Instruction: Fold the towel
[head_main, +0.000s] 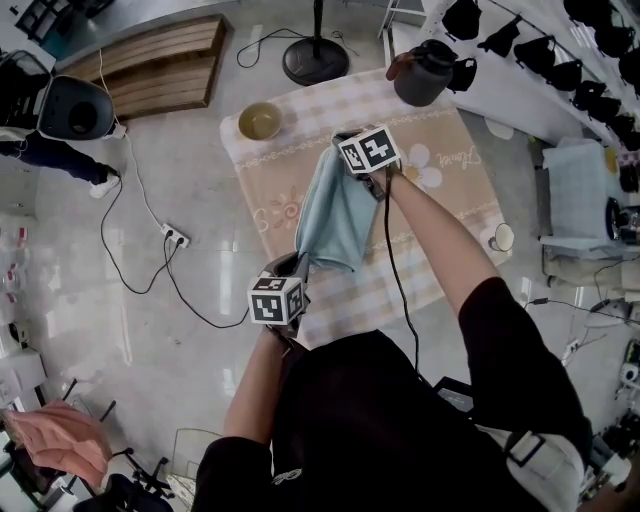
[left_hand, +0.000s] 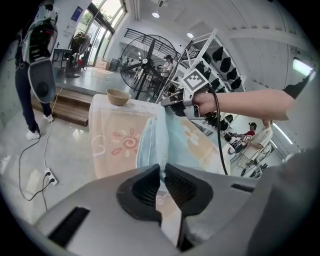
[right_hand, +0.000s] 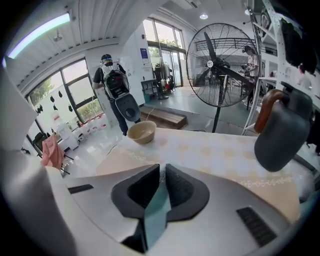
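A light blue towel (head_main: 335, 210) hangs in the air above the table, stretched between my two grippers. My left gripper (head_main: 292, 268) is at the near end, shut on one corner of the towel (left_hand: 159, 142). My right gripper (head_main: 352, 150) is at the far end, shut on the other corner, which shows as a teal strip between its pads (right_hand: 159, 200). In the left gripper view the right gripper (left_hand: 170, 104) holds the towel's far edge. The towel sags between them over the checked tablecloth (head_main: 440, 160).
On the table stand a tan bowl (head_main: 260, 121) at the far left corner, a dark kettle (head_main: 424, 72) at the far right and a small white cup (head_main: 503, 237) at the right edge. Cables (head_main: 140, 240) lie on the floor. A person (right_hand: 116, 87) stands beyond the table.
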